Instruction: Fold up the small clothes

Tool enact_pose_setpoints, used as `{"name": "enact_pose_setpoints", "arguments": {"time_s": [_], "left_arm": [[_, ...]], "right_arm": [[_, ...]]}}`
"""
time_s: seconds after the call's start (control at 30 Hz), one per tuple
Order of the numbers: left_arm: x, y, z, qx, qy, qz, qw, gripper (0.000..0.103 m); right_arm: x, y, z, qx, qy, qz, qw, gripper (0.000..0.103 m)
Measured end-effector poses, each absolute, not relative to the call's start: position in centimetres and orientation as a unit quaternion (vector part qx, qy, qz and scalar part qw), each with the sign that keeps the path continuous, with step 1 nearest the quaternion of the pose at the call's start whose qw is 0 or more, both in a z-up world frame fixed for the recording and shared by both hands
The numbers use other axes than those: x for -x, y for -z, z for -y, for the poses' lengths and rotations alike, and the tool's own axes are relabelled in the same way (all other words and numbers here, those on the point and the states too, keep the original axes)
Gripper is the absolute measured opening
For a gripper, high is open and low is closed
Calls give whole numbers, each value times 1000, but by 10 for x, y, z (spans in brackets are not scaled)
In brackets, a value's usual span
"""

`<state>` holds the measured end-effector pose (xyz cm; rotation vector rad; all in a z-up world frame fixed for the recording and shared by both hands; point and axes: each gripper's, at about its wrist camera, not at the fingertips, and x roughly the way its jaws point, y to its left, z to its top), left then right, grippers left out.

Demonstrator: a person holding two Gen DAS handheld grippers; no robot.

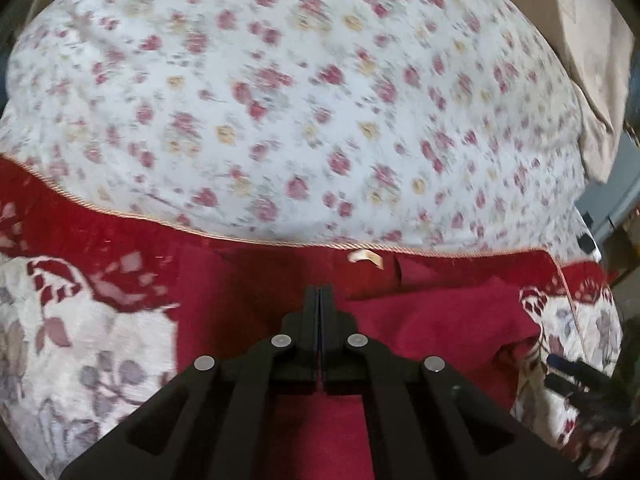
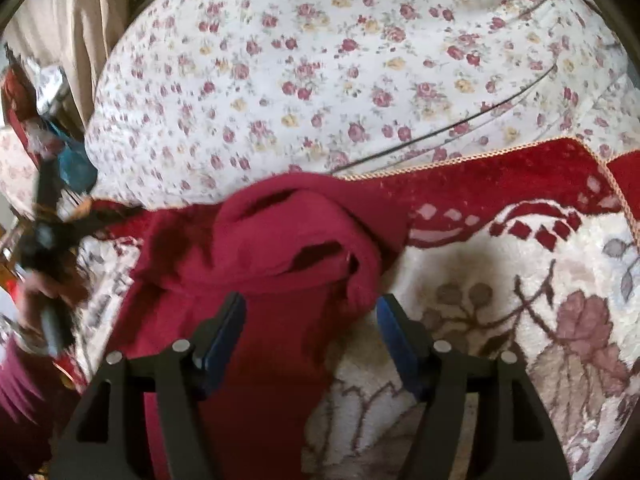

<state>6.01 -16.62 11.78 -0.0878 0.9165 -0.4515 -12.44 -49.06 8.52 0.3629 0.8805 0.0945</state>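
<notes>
Left tool (image 1: 319,292) clenched, seemingly empty; right tool (image 2: 310,312) spread over the rumpled crimson knit garment (image 2: 280,240) on a red-bordered floral rug (image 2: 520,280); flattening before folding seems wise.

**Work surface: bed, rug and garment**

I work over a bed covered by a white sheet (image 2: 320,60) printed with small red and yellow roses. On it lies a rug (image 2: 520,264), cream with a red border and leaf motifs, edged in pale cord. A dark red garment (image 2: 264,280) lies rumpled directly on the rug, its far end just over the rug's edge onto the sheet. A thin dark cable (image 2: 460,122) crosses the sheet beyond the rug.
</notes>
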Motion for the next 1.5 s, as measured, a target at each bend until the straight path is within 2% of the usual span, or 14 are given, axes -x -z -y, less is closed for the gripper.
{"name": "enact_pose_setpoints", "arguments": {"time_s": [0.17, 0.23, 0.43, 0.47, 0.57, 0.7, 0.8, 0.9, 1.23, 1.27, 1.33, 1.4, 1.5], "left_arm": [[-63, -90, 173, 42, 210, -476, 853, 0], [-65, -72, 181, 41, 206, -492, 845, 9], [-74, -18, 215, -21, 143, -539, 830, 11], [-71, -18, 219, -30, 142, -527, 837, 11], [-66, -22, 231, -48, 154, -524, 837, 0], [-71, -59, 217, 38, 228, -524, 820, 0], [-74, -104, 184, 115, 261, -486, 826, 0], [-79, -125, 156, 139, 247, -470, 836, 0], [-73, -90, 118, 143, 212, -509, 822, 0], [-72, -87, 117, 144, 209, -511, 821, 0], [-73, -85, 116, 145, 207, -513, 820, 0], [-72, -83, 112, 148, 208, -515, 818, 0], [-69, -78, 109, 144, 208, -519, 817, 0]], "right_arm": [[119, -74, 483, -169, -46, -439, 881, 72], [119, -73, 479, -167, -50, -439, 881, 72], [120, -71, 479, -171, -58, -437, 881, 72], [120, -70, 482, -177, -58, -436, 881, 73], [120, -69, 487, -189, -55, -431, 881, 73], [121, -68, 495, -194, -41, -426, 883, 73], [122, -67, 498, -192, -33, -424, 885, 73], [119, -66, 495, -185, -33, -426, 885, 73], [102, -63, 466, -123, -57, -429, 893, 73], [98, -62, 461, -108, -58, -423, 898, 71], [90, -58, 453, -69, -46, -417, 905, 54], [82, -53, 448, -27, -40, -425, 904, 12], [83, -48, 457, -32, -41, -447, 893, 8]]}}
